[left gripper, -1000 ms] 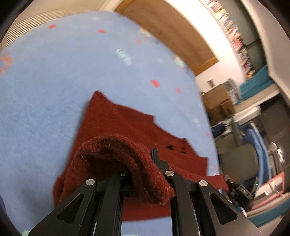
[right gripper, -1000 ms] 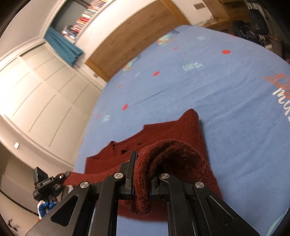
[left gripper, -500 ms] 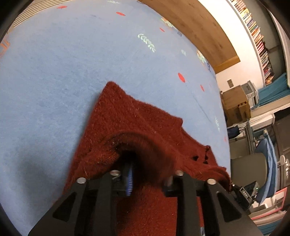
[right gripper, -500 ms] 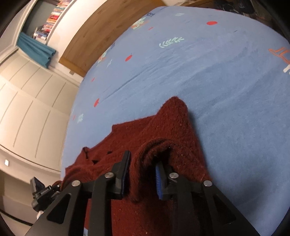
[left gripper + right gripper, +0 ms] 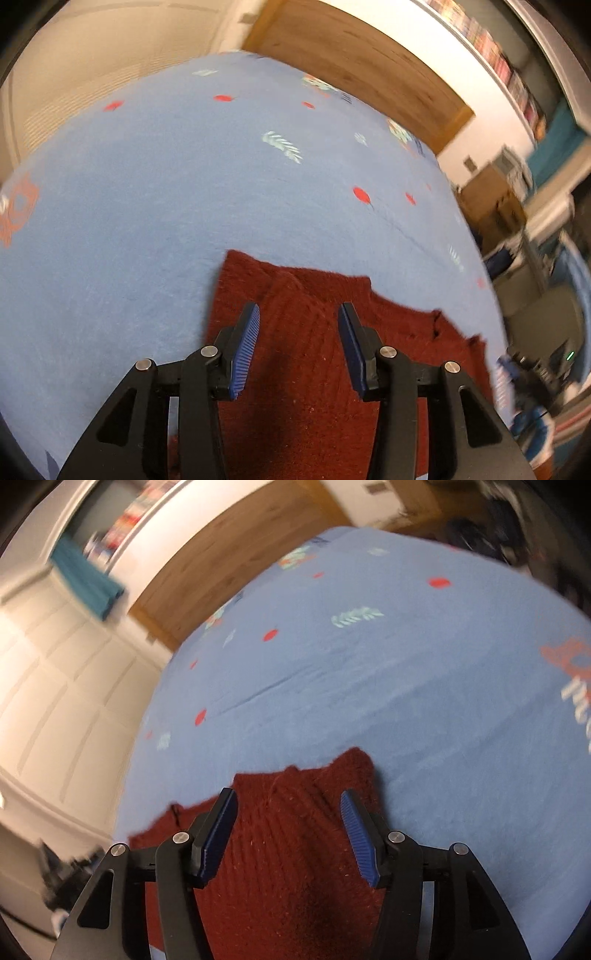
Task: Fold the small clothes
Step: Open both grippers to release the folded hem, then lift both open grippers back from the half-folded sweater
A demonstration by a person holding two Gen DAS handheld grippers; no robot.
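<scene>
— Opening, both of them. The left gripper (image 5: 297, 314) has its blue pads (image 5: 245, 341) apart, with a moderate gap, and the jaws are widening.

— Anything between them?

— Only the knit (image 5: 310, 354) lying below. It sits flat on the bedspread (image 5: 147, 221), seen through the gap; neither pad presses on it.

— And the other one?

— The right gripper (image 5: 288, 801) stands wider, also spreading. Its pads (image 5: 356, 834) frame the knit (image 5: 288, 842) in the same way, with no pinch on the cloth. Whether the tips brush the wool I cannot tell.

— Where does the garment lie?

— On the near part of the blue bedspread (image 5: 406, 701), dark red, folded over on itself, with one corner pointing away from each camera. From the left wrist, its edge runs off to the right, toward the blurred right gripper at the bed's side.

— Beyond that?

— A wooden headboard (image 5: 351, 55) at the far end of the bed, a bookshelf (image 5: 498, 62) high on the wall, and white panelled cupboards (image 5: 55, 701) to the side.
</scene>
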